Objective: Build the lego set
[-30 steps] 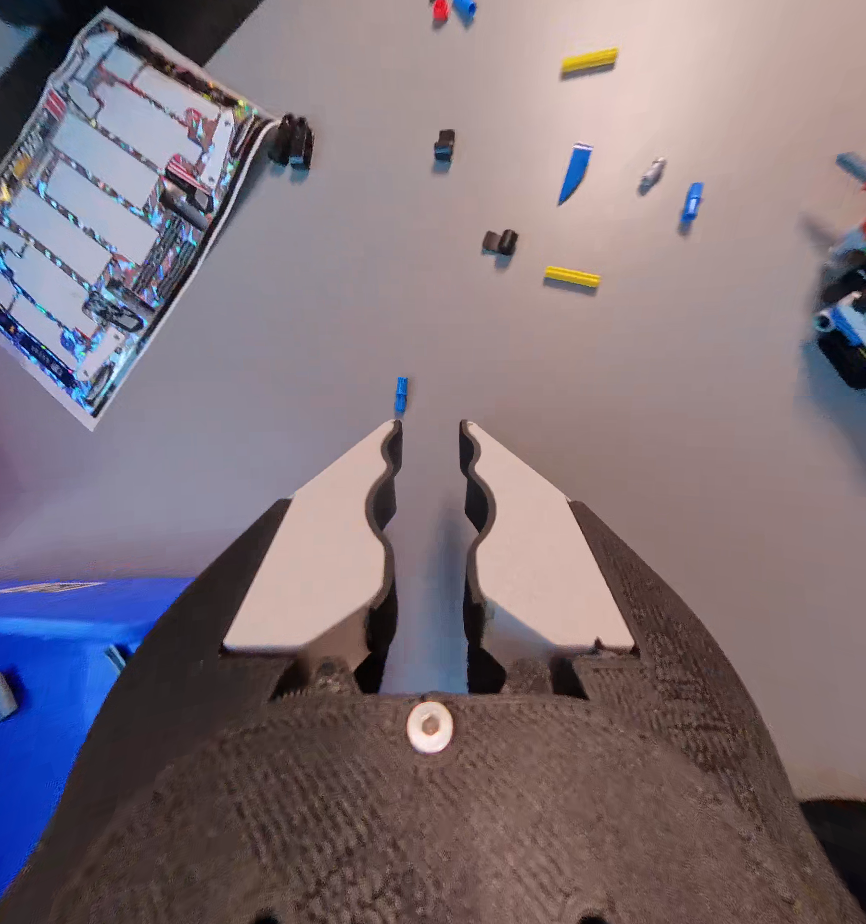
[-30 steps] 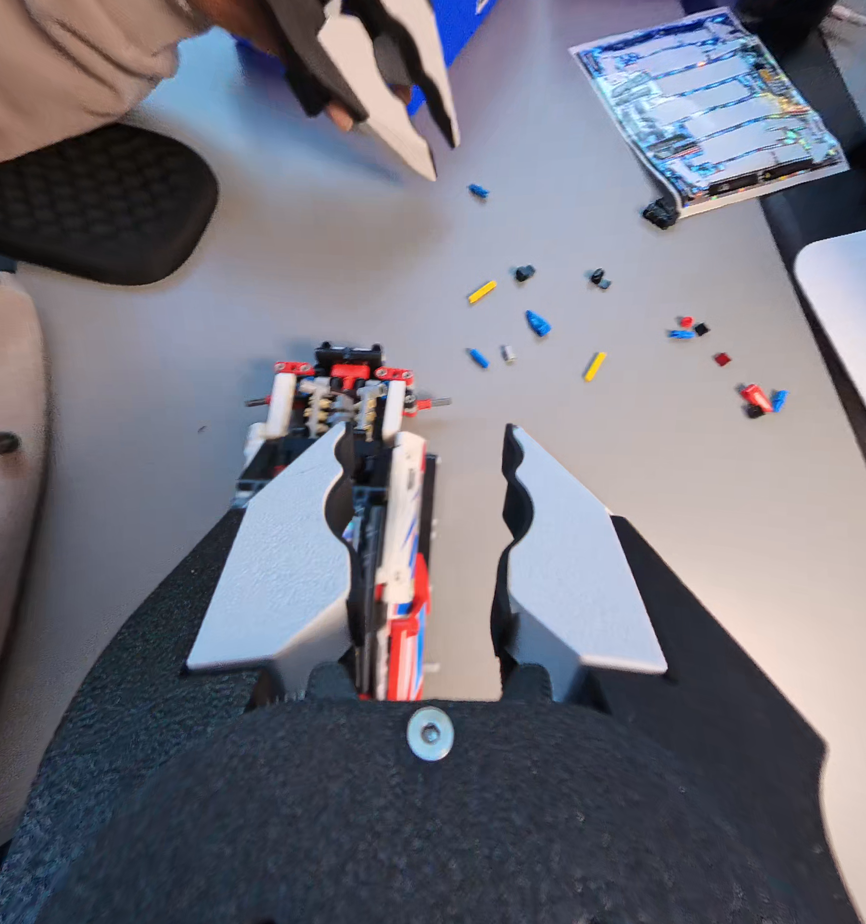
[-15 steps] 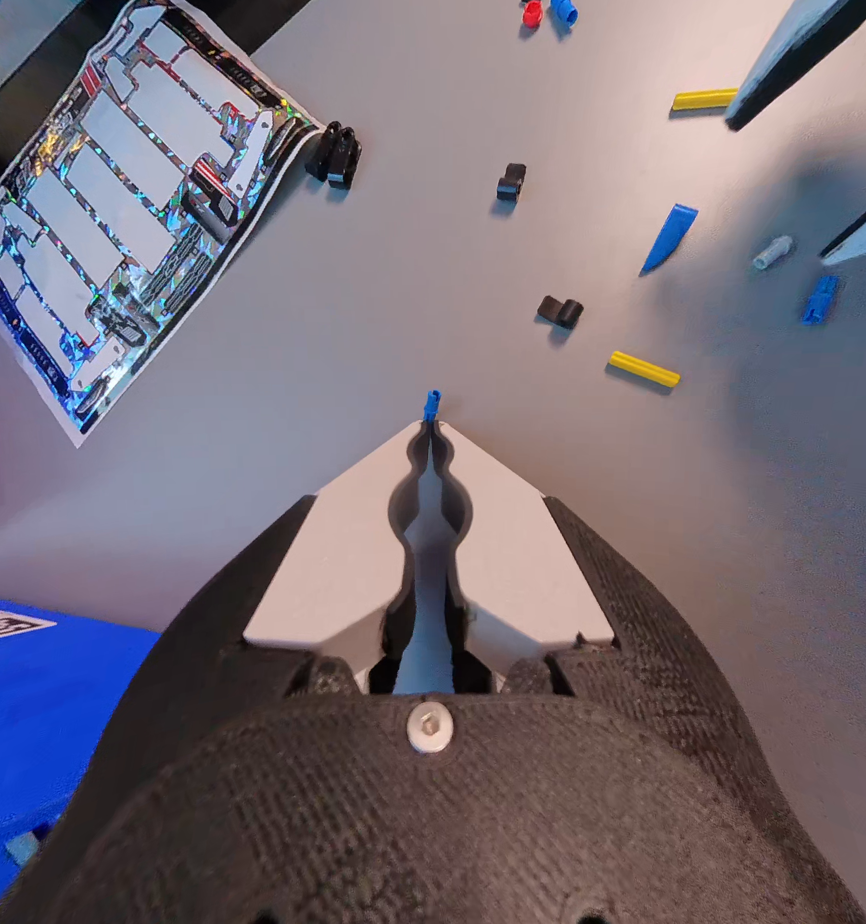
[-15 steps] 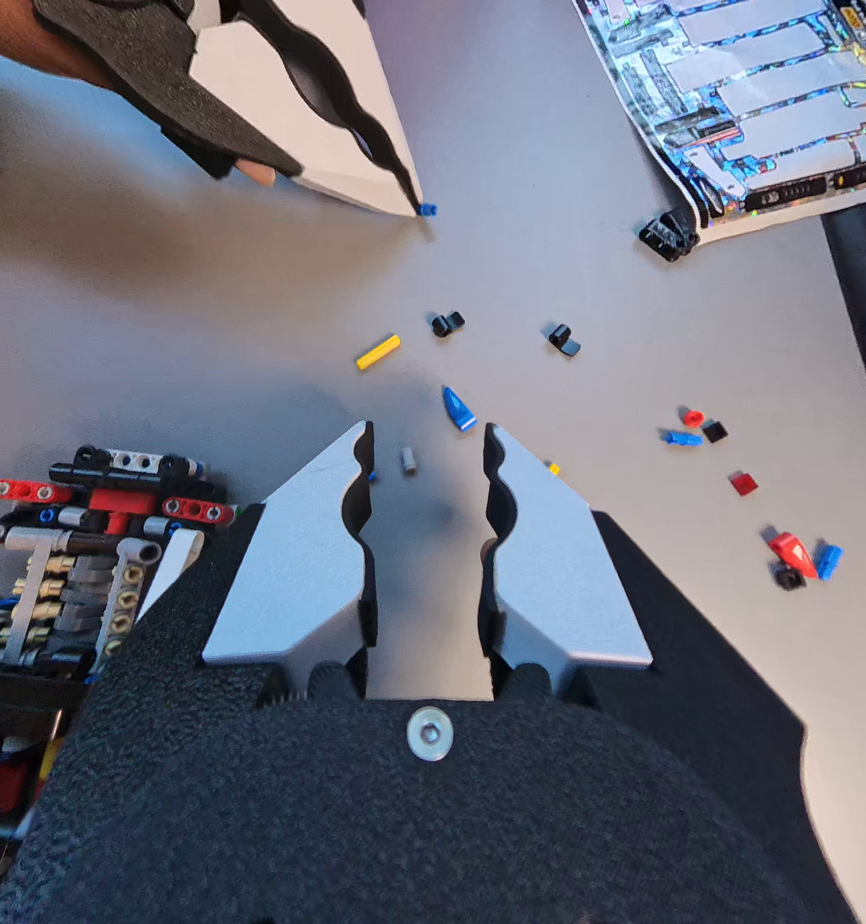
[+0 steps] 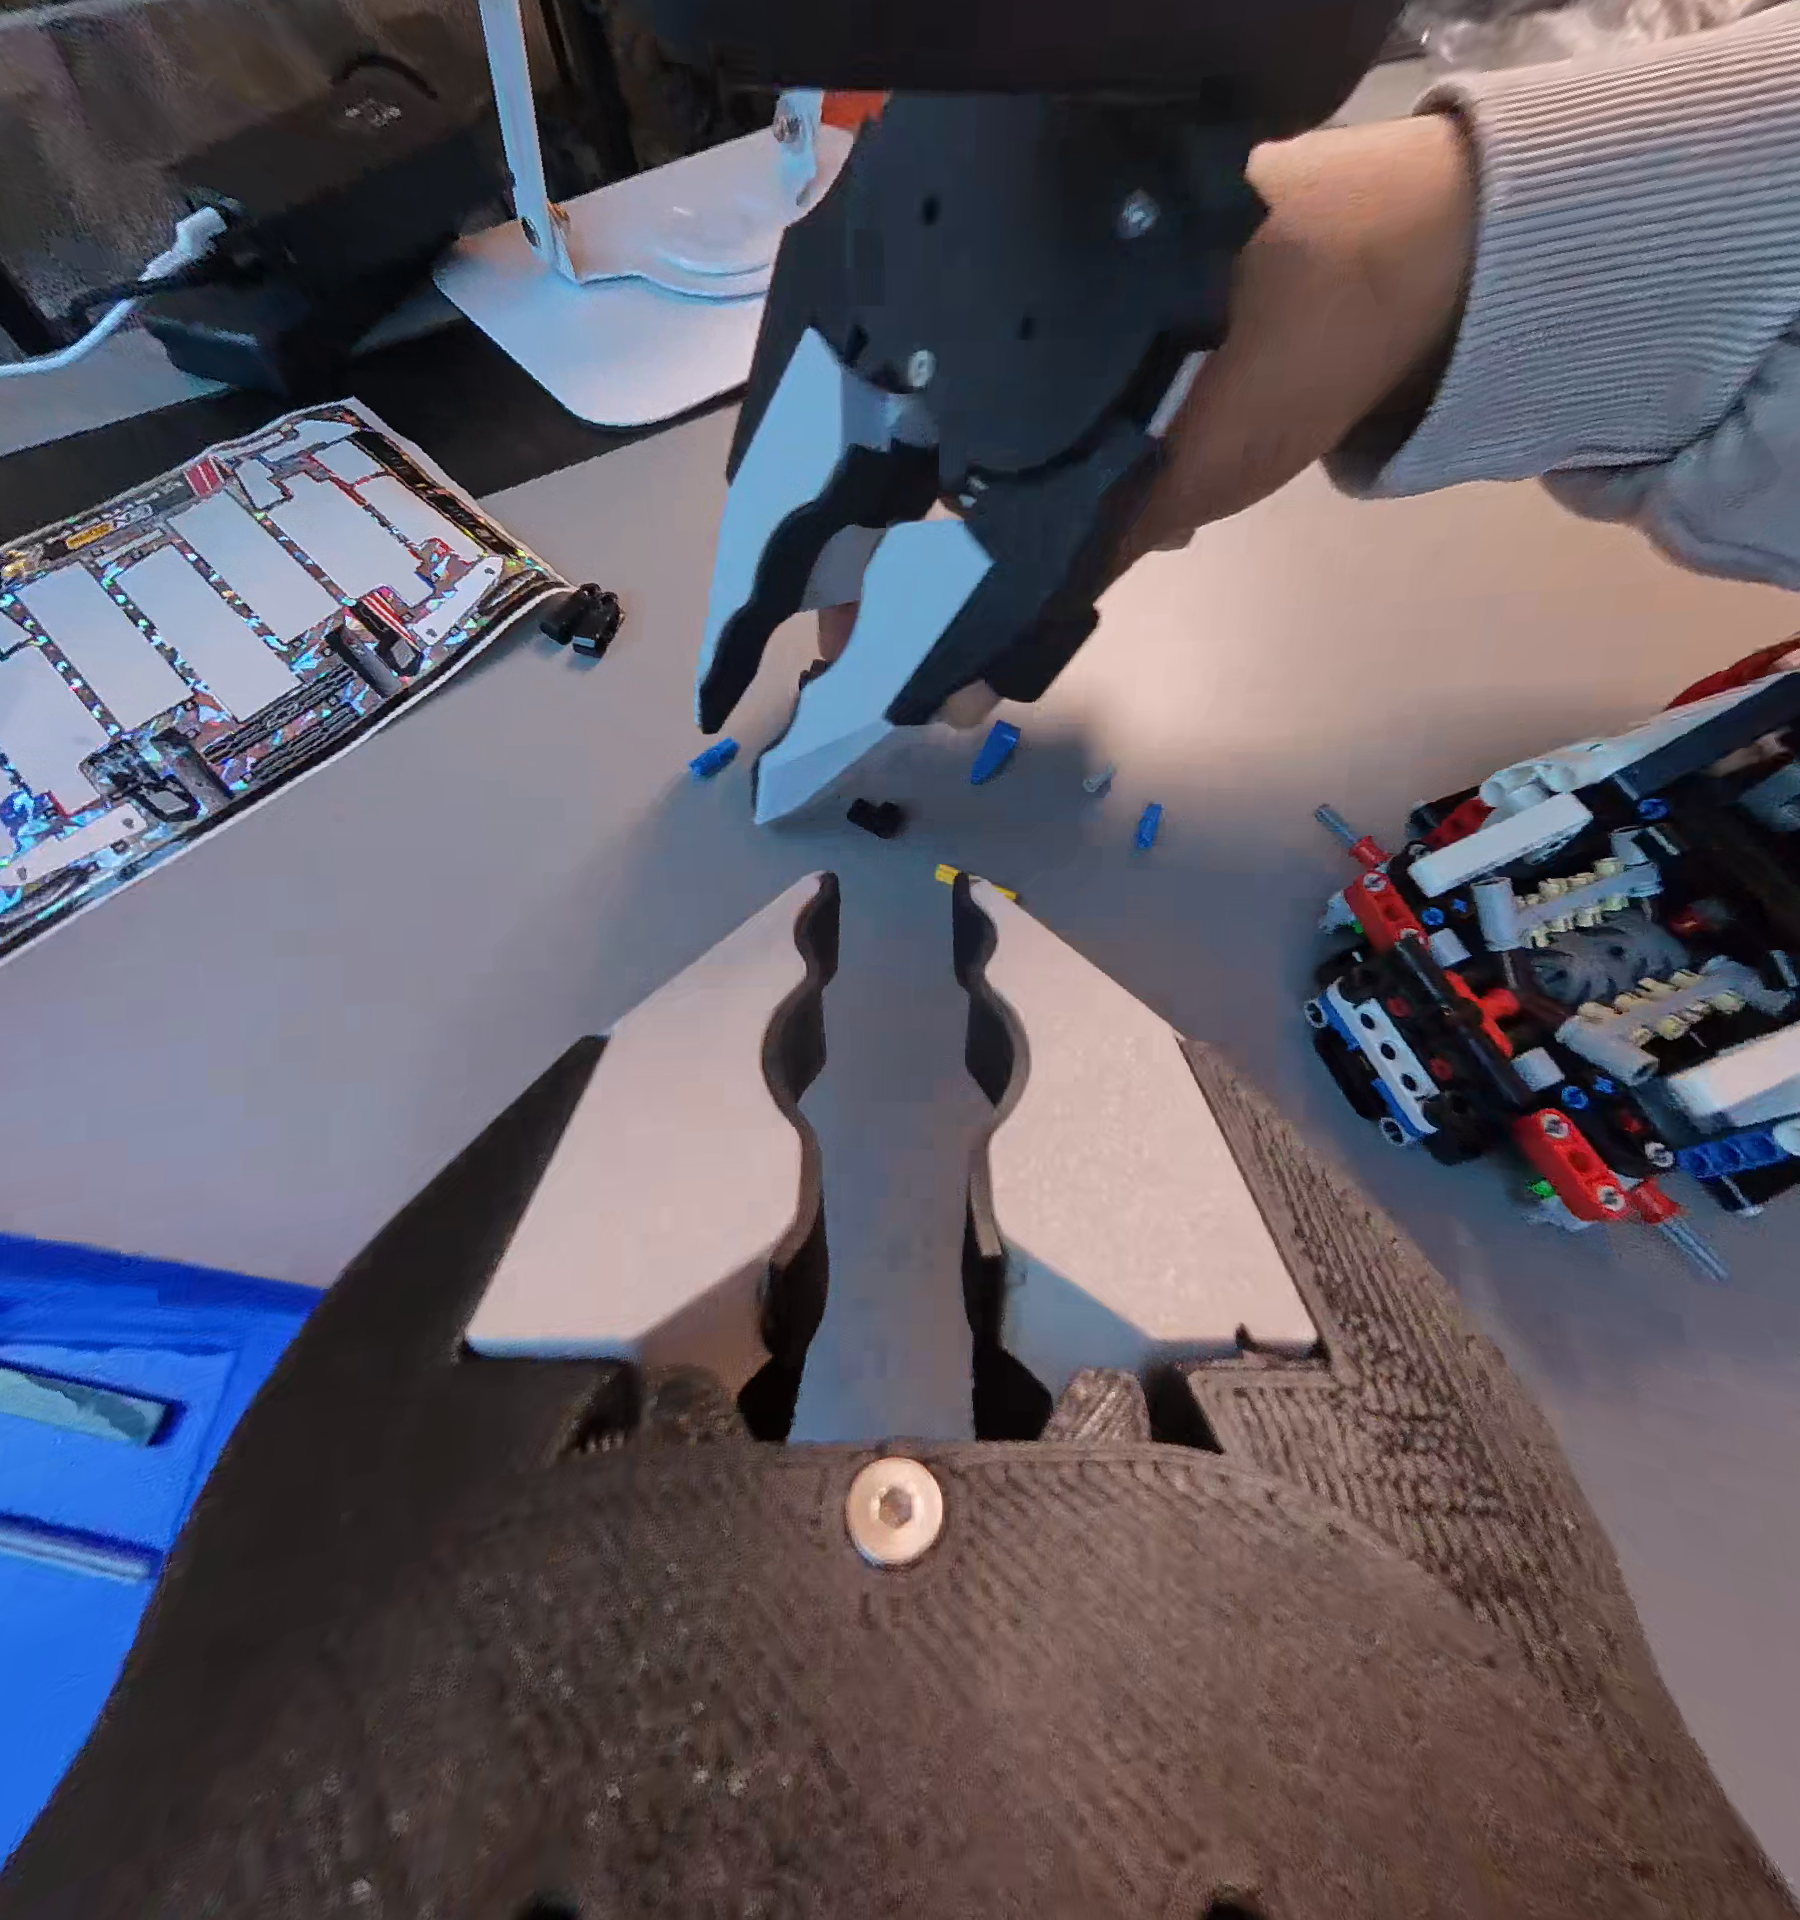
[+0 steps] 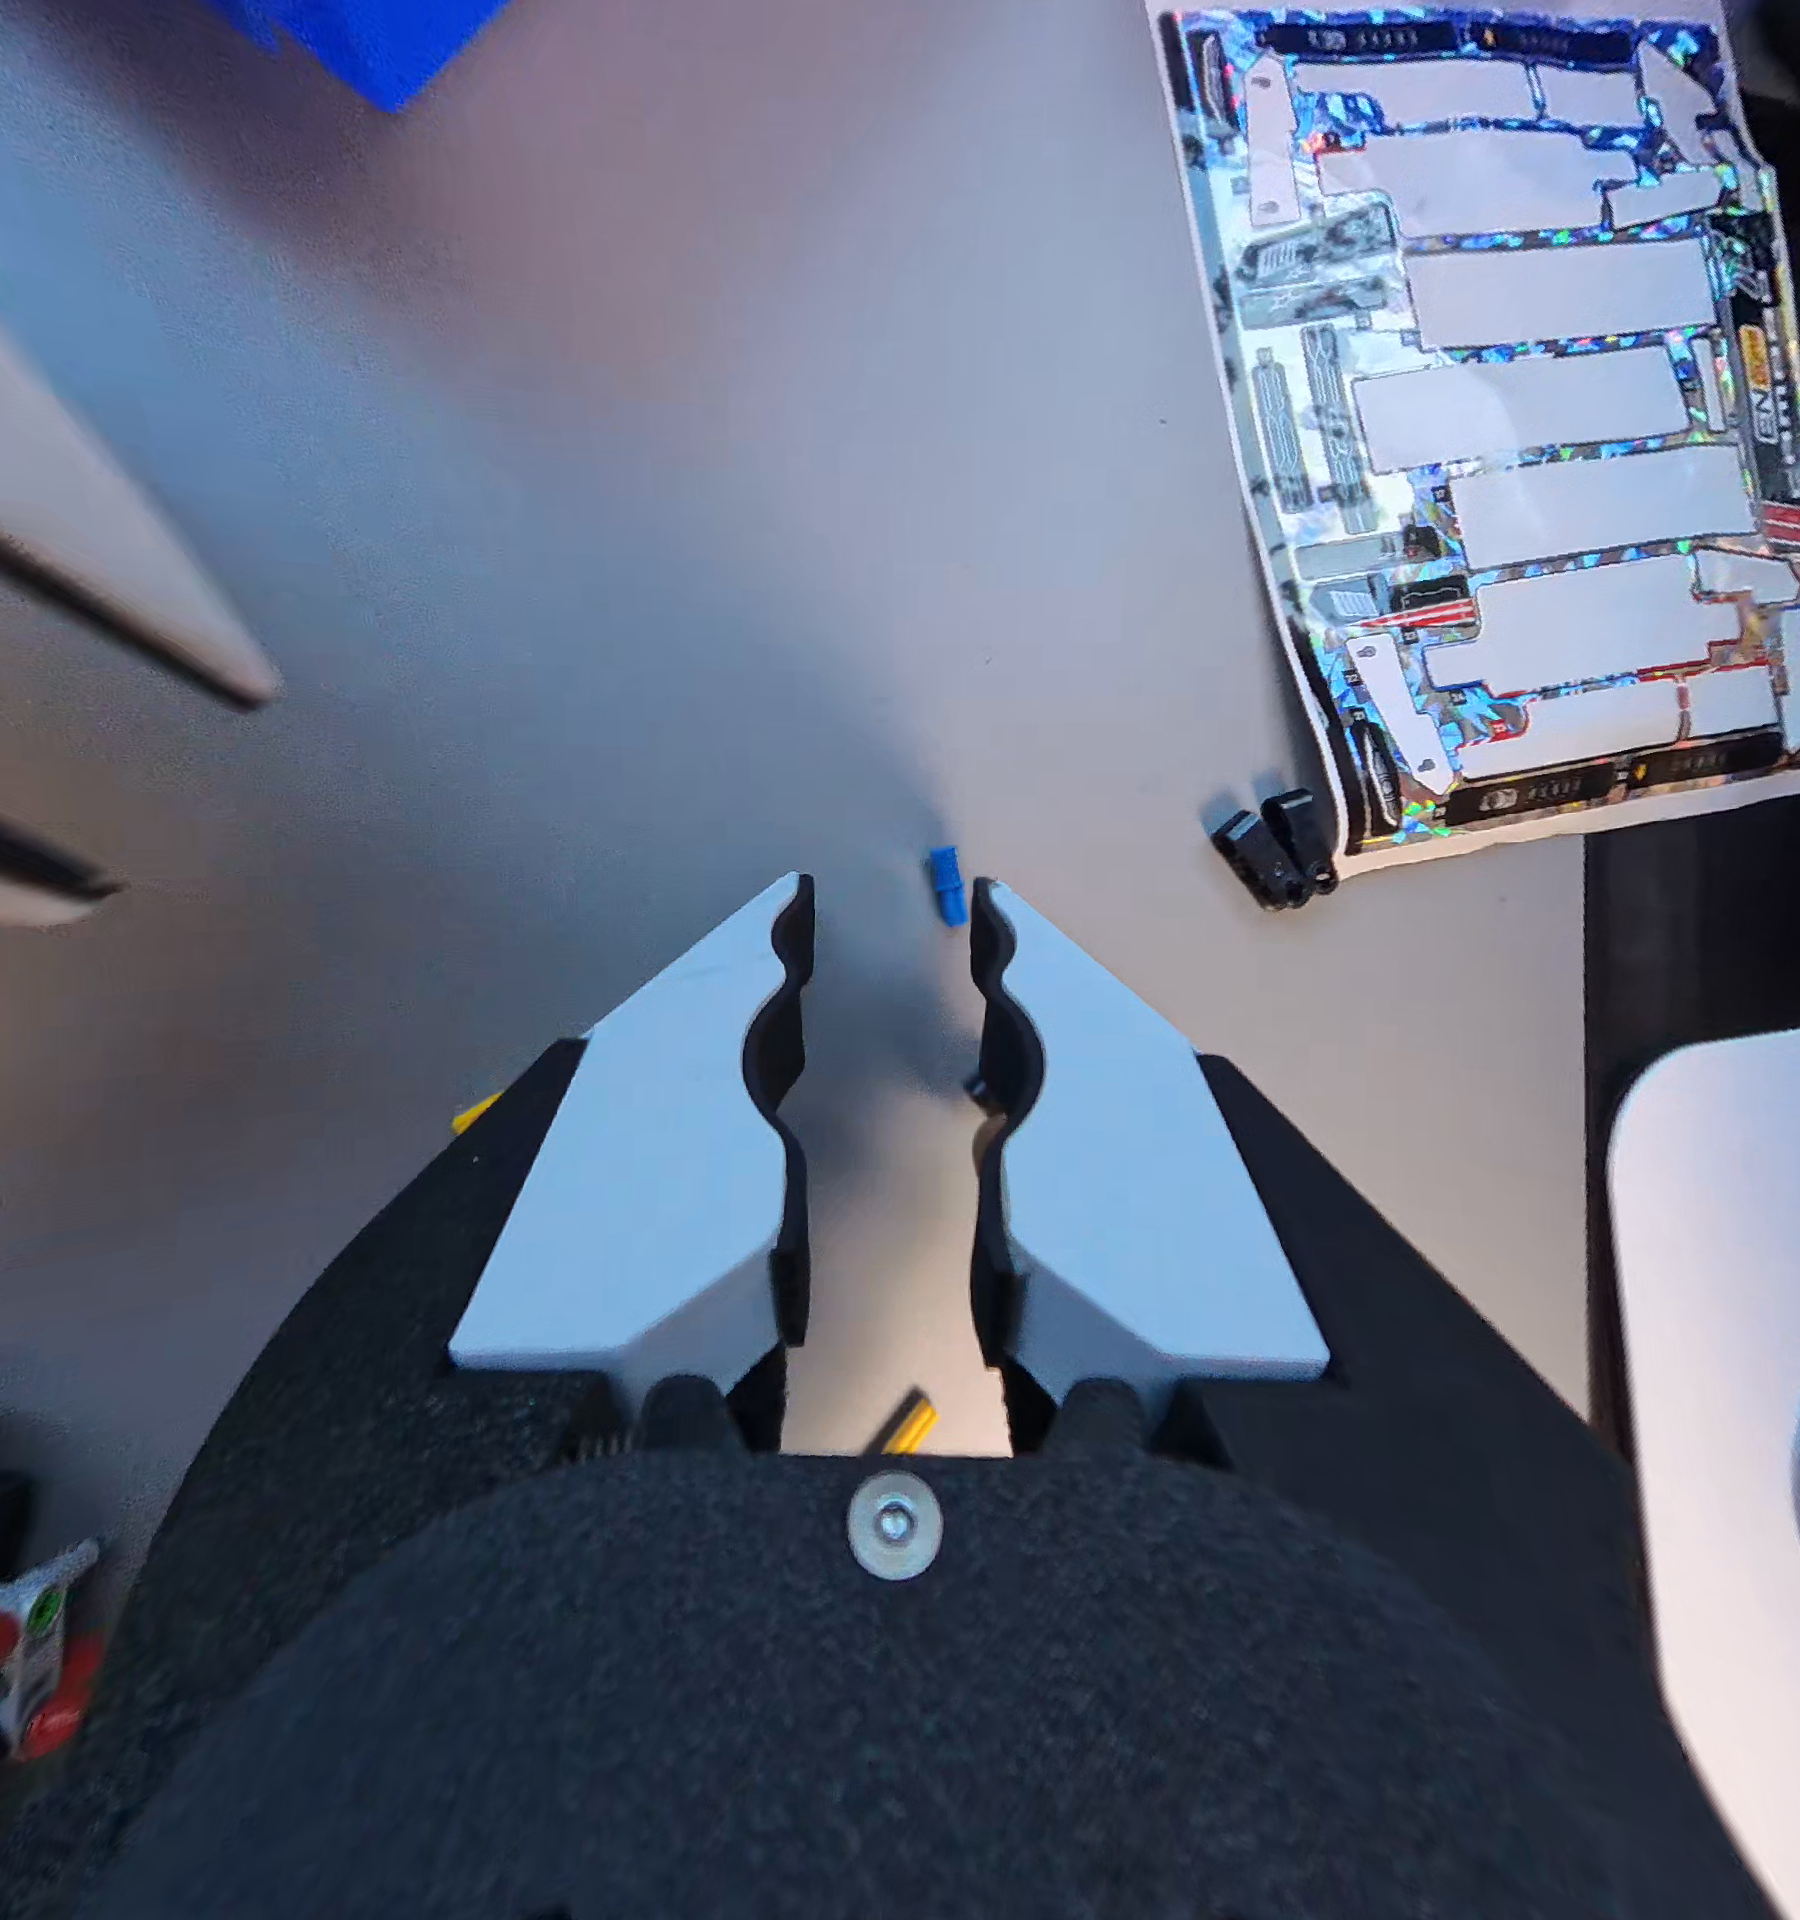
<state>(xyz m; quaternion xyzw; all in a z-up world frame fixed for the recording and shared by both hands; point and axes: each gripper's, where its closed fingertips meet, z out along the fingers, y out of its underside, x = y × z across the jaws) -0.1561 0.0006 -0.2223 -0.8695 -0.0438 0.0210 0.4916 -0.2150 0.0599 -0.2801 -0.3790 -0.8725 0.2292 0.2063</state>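
A small blue pin (image 5: pixel 714 756) lies on the grey table, between the open fingertips of my right gripper (image 5: pixel 740 764), which reaches down from the far side. In the right wrist view the pin (image 6: pixel 946 883) sits just inside the right fingertip of that gripper (image 6: pixel 891 885). My left gripper (image 5: pixel 891 883) is open and empty, held back from the pin. The partly built red, white, black and blue lego car (image 5: pixel 1602 987) stands at the right. It also shows in the right wrist view (image 6: pixel 13 1662) at the lower left edge.
A shiny sticker sheet (image 5: pixel 200 644) lies at the left with black pieces (image 5: pixel 584 618) beside it. Loose parts lie around: a black piece (image 5: pixel 875 816), a blue wedge (image 5: pixel 995 750), a blue pin (image 5: pixel 1147 826), a yellow axle (image 6: pixel 901 1423). A blue box (image 5: pixel 65 1455) is near left. A white stand base (image 6: pixel 1758 1403) is at the right. Spacing between my two grippers at the tips: around 10 cm.
My left gripper, shut at the blue pin half a second ago, has opened and drawn back. My right gripper has left the car and moved over to the pin.
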